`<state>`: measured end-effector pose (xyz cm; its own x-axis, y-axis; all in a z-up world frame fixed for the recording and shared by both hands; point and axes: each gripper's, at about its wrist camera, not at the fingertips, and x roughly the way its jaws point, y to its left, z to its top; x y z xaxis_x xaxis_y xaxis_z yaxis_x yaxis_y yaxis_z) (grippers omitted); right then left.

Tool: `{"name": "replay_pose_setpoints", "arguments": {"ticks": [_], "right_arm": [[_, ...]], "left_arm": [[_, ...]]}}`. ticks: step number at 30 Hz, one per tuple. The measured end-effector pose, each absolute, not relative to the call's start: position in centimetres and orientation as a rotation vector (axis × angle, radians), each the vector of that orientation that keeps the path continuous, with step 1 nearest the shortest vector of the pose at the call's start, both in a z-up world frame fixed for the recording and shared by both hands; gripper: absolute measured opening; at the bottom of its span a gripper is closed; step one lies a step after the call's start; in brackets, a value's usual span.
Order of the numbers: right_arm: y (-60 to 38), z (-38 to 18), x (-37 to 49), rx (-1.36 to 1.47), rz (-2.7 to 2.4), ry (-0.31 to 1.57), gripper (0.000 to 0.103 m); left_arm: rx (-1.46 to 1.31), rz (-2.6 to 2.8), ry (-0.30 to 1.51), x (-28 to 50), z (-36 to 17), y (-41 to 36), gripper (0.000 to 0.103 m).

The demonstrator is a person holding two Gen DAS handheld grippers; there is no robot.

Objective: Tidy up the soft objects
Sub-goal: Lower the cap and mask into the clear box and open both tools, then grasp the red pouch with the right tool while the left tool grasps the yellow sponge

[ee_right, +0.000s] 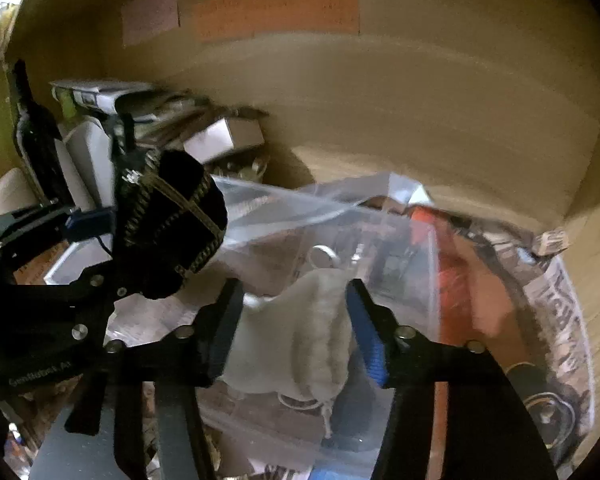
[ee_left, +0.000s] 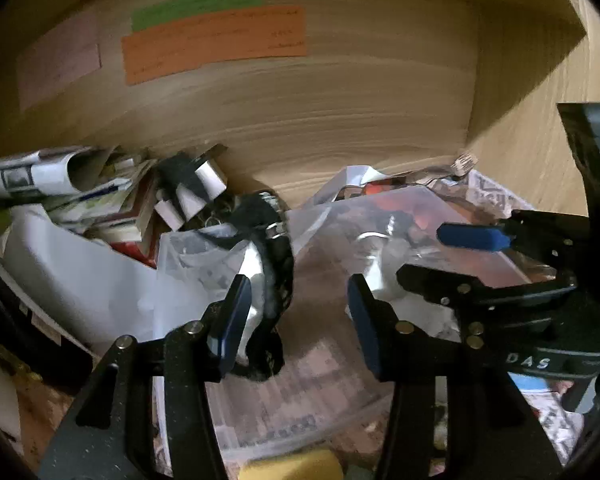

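A black soft pouch with a zipper [ee_left: 274, 264] lies half in a clear plastic bag [ee_left: 332, 248]; it also shows in the right wrist view [ee_right: 168, 216]. My left gripper [ee_left: 298, 320] is open, its left finger beside the pouch. It also shows at the left of the right wrist view [ee_right: 80, 240], up against the pouch. A white knitted cloth [ee_right: 300, 332] lies between the open fingers of my right gripper [ee_right: 292, 328], inside or on the clear bag [ee_right: 340, 232]. The right gripper also shows in the left wrist view [ee_left: 440, 256], open over the white cloth [ee_left: 380, 276].
All this sits in a wooden compartment [ee_left: 340, 120] with coloured paper notes [ee_left: 216, 40] on its back wall. Boxes, rolled papers and a white container [ee_left: 80, 264] crowd the left. Newspaper [ee_right: 560, 320] and an orange item [ee_right: 448, 272] lie at the right. A yellow sponge [ee_left: 292, 468] is at the front.
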<state>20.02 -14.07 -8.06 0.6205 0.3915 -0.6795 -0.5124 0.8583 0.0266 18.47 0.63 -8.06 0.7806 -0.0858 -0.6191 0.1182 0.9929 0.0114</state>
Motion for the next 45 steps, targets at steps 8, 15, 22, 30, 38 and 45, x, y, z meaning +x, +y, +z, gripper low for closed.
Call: {"name": "replay_pose_setpoints", "arguments": {"ticks": [8,15,22,30,38,45], "right_arm": [[-15.4,-4.7,16.8,-0.151,0.519,0.610,0.070],[-16.2,-3.4,13.4,-0.119,0.539,0.537,0.074],[-16.5,-5.3,10.6,-0.106,0.561,0.566,0.075],[-18.8,-9.8,9.9,-0.067,0.521,0.744,0.075],[-19.1,-12.7,8.5,-0.081,0.532,0.851,0.074],[-17.4,-13.9,9.9,-0.125,0.568,0.884,0.056]], "left_arm": [[-0.033,-0.122,0.620,15.0,-5.4,2.5,0.061],[-0.058,-0.105,0.586,11.1,-4.1,3.9,0.071],[-0.060,-0.090,0.653,9.1,-6.5,4.3,0.081],[-0.084,-0.083,0.780,9.2,-10.8,4.2,0.081],[-0.123,-0.077,0.860,10.6,-13.4,3.9,0.080],[-0.155,-0.116,0.878,11.3,-14.3,3.8,0.060]]}}
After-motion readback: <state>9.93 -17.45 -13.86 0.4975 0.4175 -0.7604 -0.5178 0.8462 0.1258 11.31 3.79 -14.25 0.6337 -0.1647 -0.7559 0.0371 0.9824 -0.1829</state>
